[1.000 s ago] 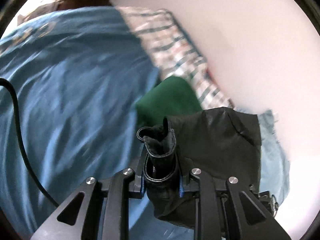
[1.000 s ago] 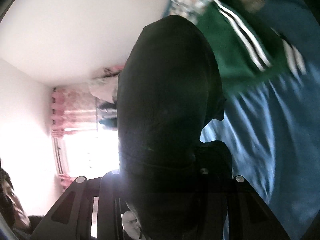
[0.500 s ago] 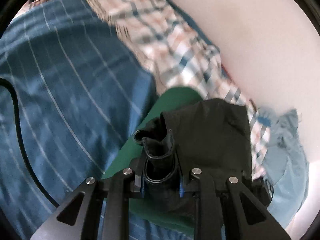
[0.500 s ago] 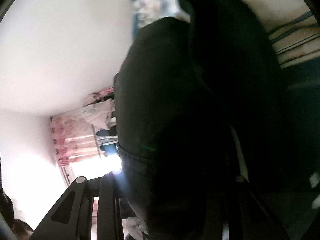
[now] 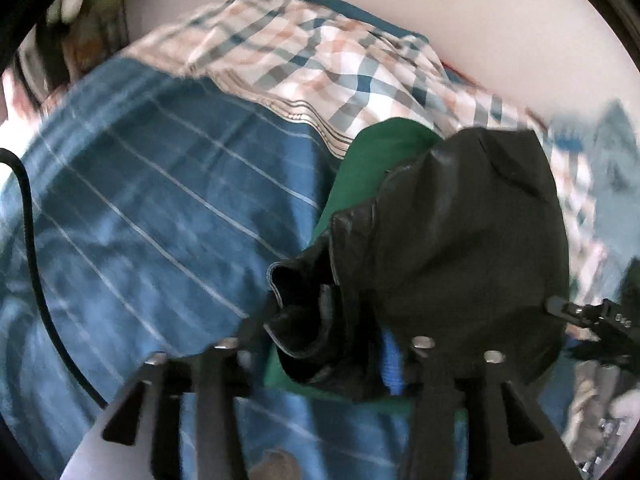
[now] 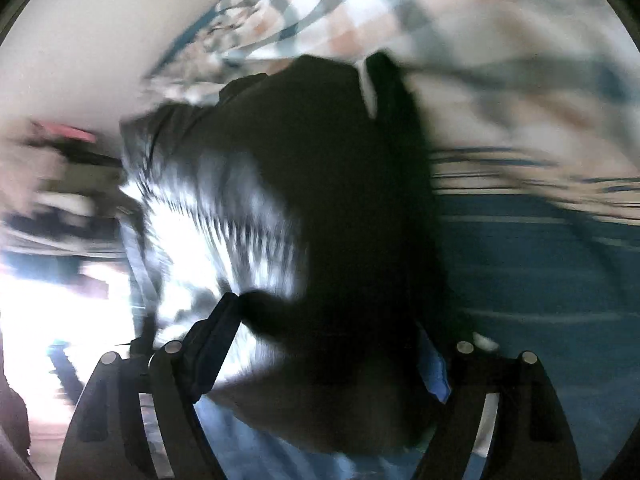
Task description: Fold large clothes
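Note:
A folded black garment hangs from my left gripper, whose jaws have spread apart; a bunched edge of the cloth still sits between them. It rests over a green garment on the blue striped bed cover. In the right wrist view the same black garment fills the middle, blurred. My right gripper has its jaws wide apart with the cloth lying loose between them. The right gripper's tip shows at the right edge of the left wrist view.
A plaid shirt lies along the white wall behind the green garment. Light blue clothing is piled at the right. A black cable runs across the bed cover at left. A bright window is at left.
Both grippers carried the black garment forward over the green one toward the plaid shirt. Both sets of jaws have spread open from a tight grip on the cloth.

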Tool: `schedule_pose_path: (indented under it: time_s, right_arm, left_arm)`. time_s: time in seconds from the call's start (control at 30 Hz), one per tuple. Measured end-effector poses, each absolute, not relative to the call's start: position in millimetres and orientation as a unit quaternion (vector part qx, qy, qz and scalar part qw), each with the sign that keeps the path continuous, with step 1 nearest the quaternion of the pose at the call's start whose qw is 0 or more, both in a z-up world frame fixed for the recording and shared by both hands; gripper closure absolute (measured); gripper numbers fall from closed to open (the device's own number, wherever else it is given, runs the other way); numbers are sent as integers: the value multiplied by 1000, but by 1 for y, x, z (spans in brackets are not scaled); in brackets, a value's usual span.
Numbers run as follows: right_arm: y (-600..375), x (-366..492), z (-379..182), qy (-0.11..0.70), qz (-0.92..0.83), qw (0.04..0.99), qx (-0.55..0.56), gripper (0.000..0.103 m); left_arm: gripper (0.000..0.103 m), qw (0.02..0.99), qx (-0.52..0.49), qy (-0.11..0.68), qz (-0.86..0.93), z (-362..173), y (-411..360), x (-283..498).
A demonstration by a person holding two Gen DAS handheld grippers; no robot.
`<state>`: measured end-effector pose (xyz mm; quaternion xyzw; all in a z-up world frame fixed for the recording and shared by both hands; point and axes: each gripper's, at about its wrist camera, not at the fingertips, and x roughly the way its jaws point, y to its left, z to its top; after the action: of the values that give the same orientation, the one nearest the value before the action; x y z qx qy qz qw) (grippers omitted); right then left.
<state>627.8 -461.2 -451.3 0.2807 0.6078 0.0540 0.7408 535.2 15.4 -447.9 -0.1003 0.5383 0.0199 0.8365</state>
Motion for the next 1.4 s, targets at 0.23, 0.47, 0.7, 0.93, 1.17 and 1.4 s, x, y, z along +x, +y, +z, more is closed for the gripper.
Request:
schedule_pose_path:
  time_s: [0.23, 0.47, 0.7, 0.93, 1.17, 1.4]
  right_arm:
    - [-415, 540, -398, 606, -98, 782, 111, 13]
    - [-363, 452, -317, 587, -147, 795, 49, 10]
    - [-343, 366, -185, 536, -193, 819, 67, 9]
    - [-316, 268, -46, 485, -211, 846, 65, 9]
    - [-290, 176, 65, 442, -196, 873, 61, 9]
    - [-276, 111, 136, 395, -191, 897, 52, 9]
  left_arm:
    - [11, 846, 29, 531, 43, -409, 0, 506]
    - [11, 858, 75, 508, 23, -347, -11, 459]
    - [11, 870, 88, 484, -35, -246, -19, 385]
    - [11, 889, 87, 446, -54, -139, -13, 307]
    - [11, 907, 81, 410, -59, -57, -8, 236]
    - [11, 920, 71, 381, -55, -10, -3, 189]
